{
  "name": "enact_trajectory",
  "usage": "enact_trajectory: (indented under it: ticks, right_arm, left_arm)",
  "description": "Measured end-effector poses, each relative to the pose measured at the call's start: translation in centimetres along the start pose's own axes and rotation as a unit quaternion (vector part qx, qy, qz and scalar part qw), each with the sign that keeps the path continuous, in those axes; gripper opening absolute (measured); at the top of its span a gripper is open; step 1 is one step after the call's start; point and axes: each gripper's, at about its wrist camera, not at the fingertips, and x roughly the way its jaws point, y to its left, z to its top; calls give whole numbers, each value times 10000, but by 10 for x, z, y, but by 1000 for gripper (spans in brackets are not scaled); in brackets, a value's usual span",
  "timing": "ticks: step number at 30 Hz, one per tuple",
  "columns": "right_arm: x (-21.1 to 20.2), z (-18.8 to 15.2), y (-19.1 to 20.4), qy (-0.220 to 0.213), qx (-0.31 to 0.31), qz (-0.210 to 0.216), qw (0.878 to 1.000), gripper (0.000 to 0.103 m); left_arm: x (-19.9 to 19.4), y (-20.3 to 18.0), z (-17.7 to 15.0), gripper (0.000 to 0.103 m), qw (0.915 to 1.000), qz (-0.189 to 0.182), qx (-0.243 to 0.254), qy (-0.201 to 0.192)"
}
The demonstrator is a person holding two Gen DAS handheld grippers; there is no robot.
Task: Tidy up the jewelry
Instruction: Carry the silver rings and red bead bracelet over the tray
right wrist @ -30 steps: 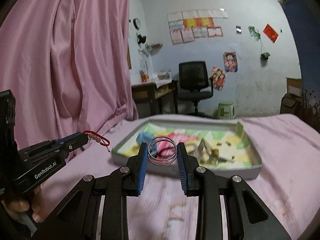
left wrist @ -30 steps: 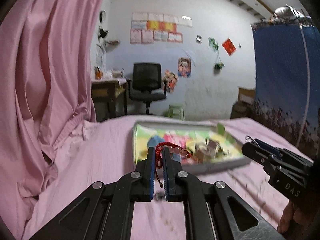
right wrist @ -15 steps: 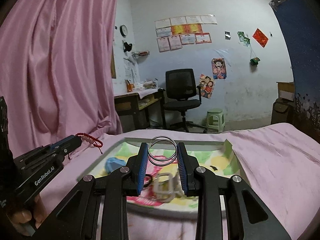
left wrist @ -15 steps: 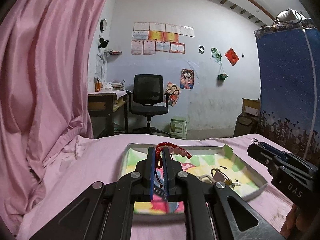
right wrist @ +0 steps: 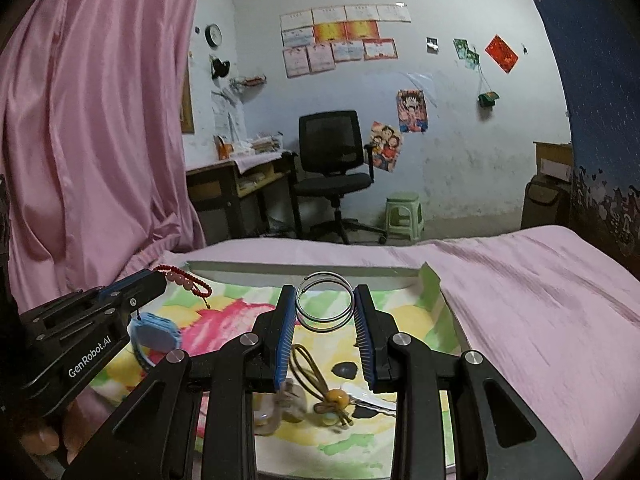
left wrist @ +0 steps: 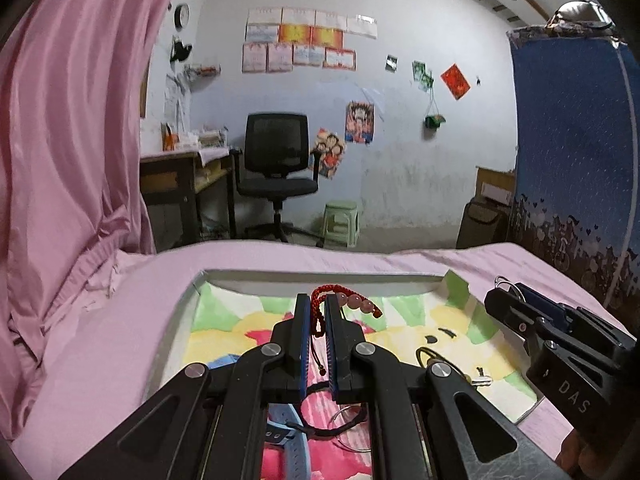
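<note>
My left gripper (left wrist: 317,312) is shut on a red cord bracelet (left wrist: 349,300) with pink beads, held above the colourful tray (left wrist: 188,312). My right gripper (right wrist: 325,307) is shut on a silver wire bangle (right wrist: 325,307), also over the tray (right wrist: 434,280). In the right wrist view the left gripper (right wrist: 158,280) shows at left with the red bracelet (right wrist: 188,282). In the left wrist view the right gripper (left wrist: 504,298) shows at right. A blue watch (right wrist: 154,334), a yellow-beaded hair tie (right wrist: 334,398) and a clear bracelet (right wrist: 280,408) lie in the tray.
The tray lies on a bed with a pink sheet (right wrist: 540,300). A pink curtain (left wrist: 60,160) hangs at left, a blue patterned one (left wrist: 576,160) at right. Beyond the bed are a black office chair (left wrist: 276,168), a desk (left wrist: 176,176) and a green stool (left wrist: 340,220).
Both grippers have moved forward over the tray, still holding their pieces. The tray now fills the lower view and its contents lie under the fingers.
</note>
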Motion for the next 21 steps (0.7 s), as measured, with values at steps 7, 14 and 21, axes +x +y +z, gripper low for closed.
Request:
enact_trajectory:
  ticks: [7, 14, 21]
  right_arm:
    - [23, -5, -9, 496, 138, -73, 9986, 25]
    - [45, -21, -19, 1173, 335, -165, 9924, 26]
    - [63, -36, -23, 1806, 363, -253, 9826, 26]
  left_arm:
    - [27, -6, 0, 7, 9976, -64, 96, 679]
    - [47, -9, -8, 7, 9894, -141, 125, 1438]
    - [57, -14, -16, 7, 9804, -186, 252, 1943]
